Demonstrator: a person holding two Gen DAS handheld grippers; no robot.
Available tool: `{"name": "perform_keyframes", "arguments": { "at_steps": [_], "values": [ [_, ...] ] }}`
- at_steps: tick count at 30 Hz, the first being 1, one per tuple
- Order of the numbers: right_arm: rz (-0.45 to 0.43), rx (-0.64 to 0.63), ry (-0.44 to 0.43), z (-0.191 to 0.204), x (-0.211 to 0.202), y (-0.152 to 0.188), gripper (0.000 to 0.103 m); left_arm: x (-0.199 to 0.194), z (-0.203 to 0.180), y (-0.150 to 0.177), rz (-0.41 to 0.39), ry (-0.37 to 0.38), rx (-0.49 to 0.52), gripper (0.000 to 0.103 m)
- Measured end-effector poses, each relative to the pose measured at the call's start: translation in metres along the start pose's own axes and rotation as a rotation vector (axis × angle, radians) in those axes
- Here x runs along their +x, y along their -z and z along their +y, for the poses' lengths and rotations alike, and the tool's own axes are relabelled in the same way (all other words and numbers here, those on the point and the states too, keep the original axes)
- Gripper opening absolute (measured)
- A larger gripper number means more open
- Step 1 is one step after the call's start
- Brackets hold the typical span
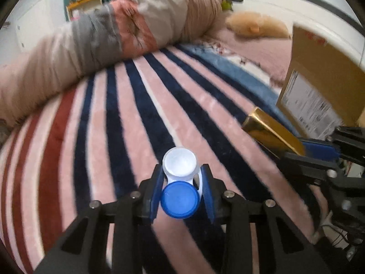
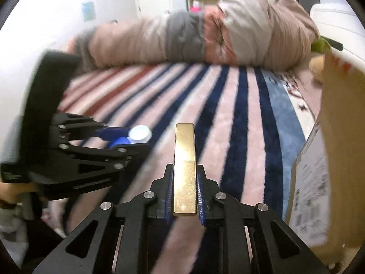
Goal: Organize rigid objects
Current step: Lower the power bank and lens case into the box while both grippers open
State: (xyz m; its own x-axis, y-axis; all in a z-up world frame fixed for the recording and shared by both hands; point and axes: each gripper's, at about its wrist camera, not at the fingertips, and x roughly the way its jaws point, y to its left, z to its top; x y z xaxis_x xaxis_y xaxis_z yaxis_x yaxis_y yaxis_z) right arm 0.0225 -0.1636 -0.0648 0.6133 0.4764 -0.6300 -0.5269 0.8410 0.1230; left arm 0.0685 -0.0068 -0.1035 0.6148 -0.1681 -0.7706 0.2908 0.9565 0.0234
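My left gripper is shut on a small contact lens case with one white cap and one blue cap, held above the striped blanket. It also shows in the right wrist view at the left. My right gripper is shut on a long gold rectangular box that points forward over the blanket. The gold box and the right gripper also show at the right of the left wrist view.
A cardboard box with a printed label stands at the right, close to the gold box. A rolled duvet lies across the far side of the bed. A plush toy lies at the back right.
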Motion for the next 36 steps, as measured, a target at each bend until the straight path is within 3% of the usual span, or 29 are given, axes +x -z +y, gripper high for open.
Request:
{"name": "perform_keyframes", "arguments": {
  "at_steps": [4, 7, 11, 15, 19, 22, 27, 36],
  "values": [
    [-0.123, -0.016, -0.049, 0.006, -0.058, -0.013, 0.013, -0.053, -0.005, -0.014, -0.1, -0.003, -0.012, 0.03],
    [-0.22, 0.023, -0.026, -0.01, -0.105, -0.018, 0.013, -0.09, -0.022, -0.029, -0.177, 0.017, -0.008, 0.03],
    [-0.287, 0.101, 0.118, -0.061, -0.148, -0.017, 0.013, -0.123, -0.052, -0.053, -0.266, 0.056, 0.035, 0.03],
    [-0.207, 0.13, 0.283, -0.111, -0.151, -0.01, 0.013, -0.13, -0.095, -0.082, -0.293, 0.109, 0.091, 0.03],
    [-0.057, 0.095, 0.393, -0.149, -0.126, 0.004, 0.013, -0.117, -0.141, -0.105, -0.274, 0.142, 0.182, 0.03],
    [-0.002, 0.074, 0.413, -0.16, -0.111, 0.01, 0.013, -0.097, -0.172, -0.123, -0.227, 0.171, 0.232, 0.03],
    [0.008, 0.037, 0.401, -0.162, -0.11, 0.021, 0.013, -0.067, -0.206, -0.144, -0.142, 0.163, 0.299, 0.03],
    [-0.03, 0.047, 0.366, -0.167, -0.111, 0.018, 0.014, -0.018, -0.222, -0.163, -0.027, 0.137, 0.351, 0.03]
  ]
}}
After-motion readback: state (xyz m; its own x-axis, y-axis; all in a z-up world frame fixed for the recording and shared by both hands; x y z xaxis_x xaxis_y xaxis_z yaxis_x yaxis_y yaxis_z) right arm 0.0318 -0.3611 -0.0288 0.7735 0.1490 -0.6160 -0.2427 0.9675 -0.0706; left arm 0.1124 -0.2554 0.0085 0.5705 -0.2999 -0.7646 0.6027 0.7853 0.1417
